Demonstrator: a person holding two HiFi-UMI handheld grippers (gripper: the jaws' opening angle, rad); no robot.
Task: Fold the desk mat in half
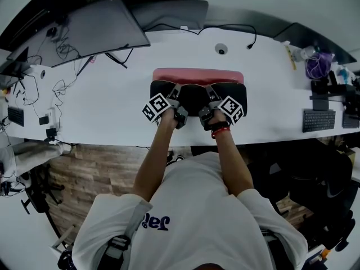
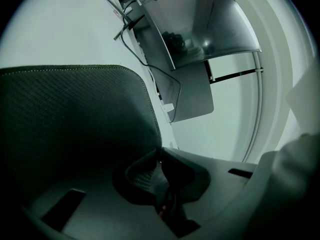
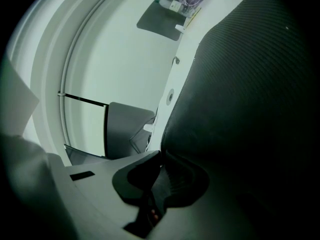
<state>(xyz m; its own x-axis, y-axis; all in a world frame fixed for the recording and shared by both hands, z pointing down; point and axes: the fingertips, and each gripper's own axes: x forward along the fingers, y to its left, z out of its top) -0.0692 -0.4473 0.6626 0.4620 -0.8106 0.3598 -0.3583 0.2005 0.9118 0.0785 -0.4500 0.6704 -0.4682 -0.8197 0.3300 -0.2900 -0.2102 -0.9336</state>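
While the desk mat (image 1: pixel 197 76) sits mid-way along the white desk (image 1: pixel 112 114), its black near half is raised and a pink strip shows at the far edge. Left gripper (image 1: pixel 175 93): jaws clamped on the near edge, left of centre. Right gripper (image 1: pixel 210 93): clamped likewise, right of centre. The mat looks light, limp and textured, and will likely sag outside the 2 holds. Holds nearer the corners would control it better.
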